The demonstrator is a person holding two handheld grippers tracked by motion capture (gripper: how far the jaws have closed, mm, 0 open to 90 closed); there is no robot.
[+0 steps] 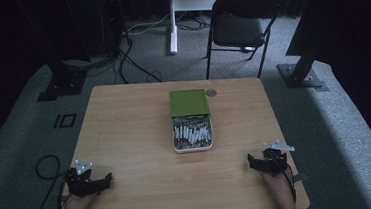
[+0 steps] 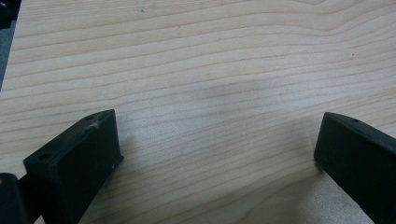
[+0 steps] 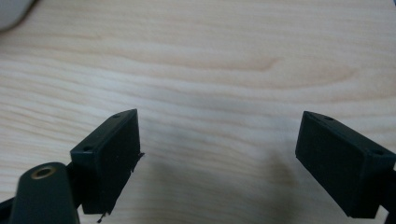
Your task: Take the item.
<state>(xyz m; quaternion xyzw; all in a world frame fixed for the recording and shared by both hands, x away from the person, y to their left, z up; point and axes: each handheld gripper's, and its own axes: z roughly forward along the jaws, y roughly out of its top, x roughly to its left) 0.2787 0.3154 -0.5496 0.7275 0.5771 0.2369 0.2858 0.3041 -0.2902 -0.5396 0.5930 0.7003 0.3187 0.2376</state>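
Observation:
On the wooden table point(image 1: 125, 134) stands an open tin point(image 1: 191, 132) holding several small red-and-white tubes, with its green lid point(image 1: 189, 102) lying behind it. My left gripper point(image 1: 99, 181) rests near the front left corner, held by a hand. In the left gripper view its jaws stand wide apart over bare wood, and the left gripper point(image 2: 217, 140) is open. My right gripper point(image 1: 254, 160) rests near the front right corner. Over bare wood too, the right gripper point(image 3: 217, 140) is open and holds nothing.
A small grey round disc point(image 1: 211, 93) lies beside the lid near the table's far edge. A black folding chair point(image 1: 240, 25) and a white stand leg point(image 1: 172, 20) stand on the carpet beyond. Black frame posts point(image 1: 303, 60) flank the table.

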